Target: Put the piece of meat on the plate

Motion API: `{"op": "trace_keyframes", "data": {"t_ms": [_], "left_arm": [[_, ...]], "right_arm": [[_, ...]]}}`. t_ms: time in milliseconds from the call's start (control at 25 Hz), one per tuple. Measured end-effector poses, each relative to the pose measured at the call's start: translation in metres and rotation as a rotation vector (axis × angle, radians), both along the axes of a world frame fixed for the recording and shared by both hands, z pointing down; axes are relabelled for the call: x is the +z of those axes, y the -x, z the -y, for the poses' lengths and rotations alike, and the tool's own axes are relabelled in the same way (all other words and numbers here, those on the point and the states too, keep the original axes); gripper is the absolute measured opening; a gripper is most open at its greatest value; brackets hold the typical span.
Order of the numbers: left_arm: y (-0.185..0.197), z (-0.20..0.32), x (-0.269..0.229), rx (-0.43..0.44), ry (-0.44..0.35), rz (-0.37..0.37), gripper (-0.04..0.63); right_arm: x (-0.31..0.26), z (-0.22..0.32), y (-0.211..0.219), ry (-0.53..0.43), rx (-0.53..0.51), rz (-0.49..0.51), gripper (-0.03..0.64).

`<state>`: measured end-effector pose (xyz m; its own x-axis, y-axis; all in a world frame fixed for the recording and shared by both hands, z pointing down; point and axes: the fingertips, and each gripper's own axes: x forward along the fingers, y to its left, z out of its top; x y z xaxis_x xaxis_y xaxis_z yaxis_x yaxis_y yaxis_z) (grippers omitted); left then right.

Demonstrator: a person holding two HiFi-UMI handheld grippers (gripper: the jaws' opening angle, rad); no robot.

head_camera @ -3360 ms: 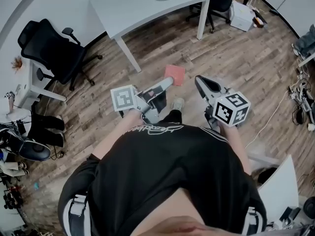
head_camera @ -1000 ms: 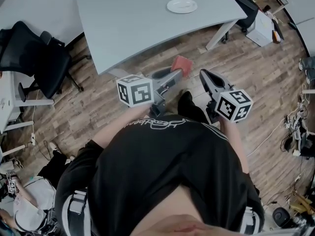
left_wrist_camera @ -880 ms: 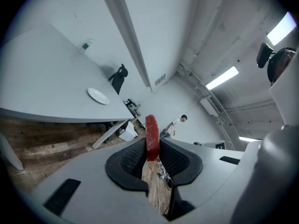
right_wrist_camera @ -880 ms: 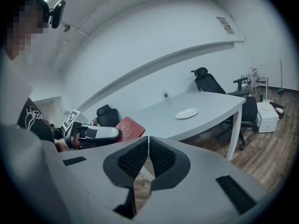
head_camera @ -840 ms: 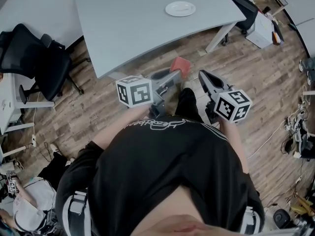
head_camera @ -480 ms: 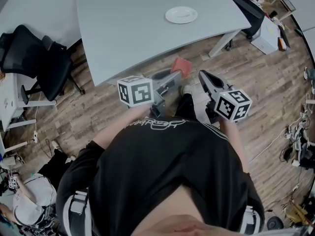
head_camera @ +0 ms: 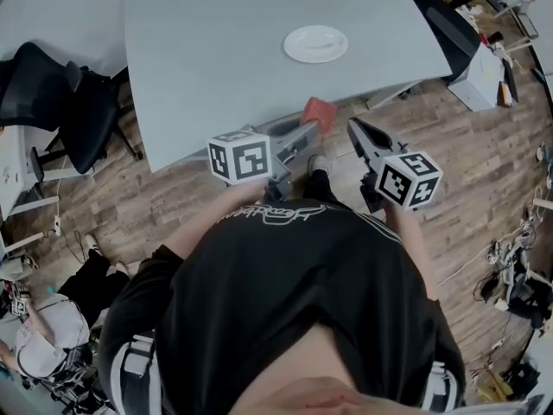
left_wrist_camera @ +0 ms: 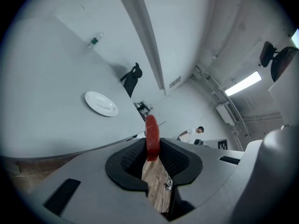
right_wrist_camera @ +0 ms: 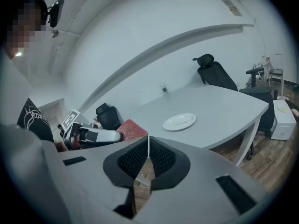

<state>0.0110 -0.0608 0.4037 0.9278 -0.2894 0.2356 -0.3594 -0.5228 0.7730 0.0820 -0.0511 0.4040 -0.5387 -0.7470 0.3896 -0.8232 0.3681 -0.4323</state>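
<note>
The left tool is clamped on the piece of meat, a flat red slab that stands on edge between the 2 black ribbed pads and sticks out past their tips. The meat is held in the air at the near edge of the grey counter, not resting on anything. The white plate lies on the counter farther off and slightly to the right, well apart from the meat, and it looks bare. The right tool is level with the left one, just to the right of it, also at the counter's near edge; its jaws are together with nothing between them. A cube with square markers sits at the back of each tool, just in front of the person's black shirt. A dark office chair stands at the left of the counter, and a wooden floor runs beneath everything.
</note>
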Motion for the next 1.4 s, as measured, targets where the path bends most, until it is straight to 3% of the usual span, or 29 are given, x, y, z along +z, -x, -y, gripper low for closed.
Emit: {"op": "trace_keyframes", "data": {"t_ms": [640, 1400], "left_arm": [[-0.038, 0.096, 0.017, -0.100, 0.060, 0.025, 0.086], [-0.043, 0.152, 0.041, -0.197, 0.103, 0.099, 0.086]], "right_arm": [[0.017, 0.103, -0.040, 0.051, -0.098, 0.016, 0.014], [0.036, 0.167, -0.041, 0.096, -0.215, 0.041, 0.014]]}}
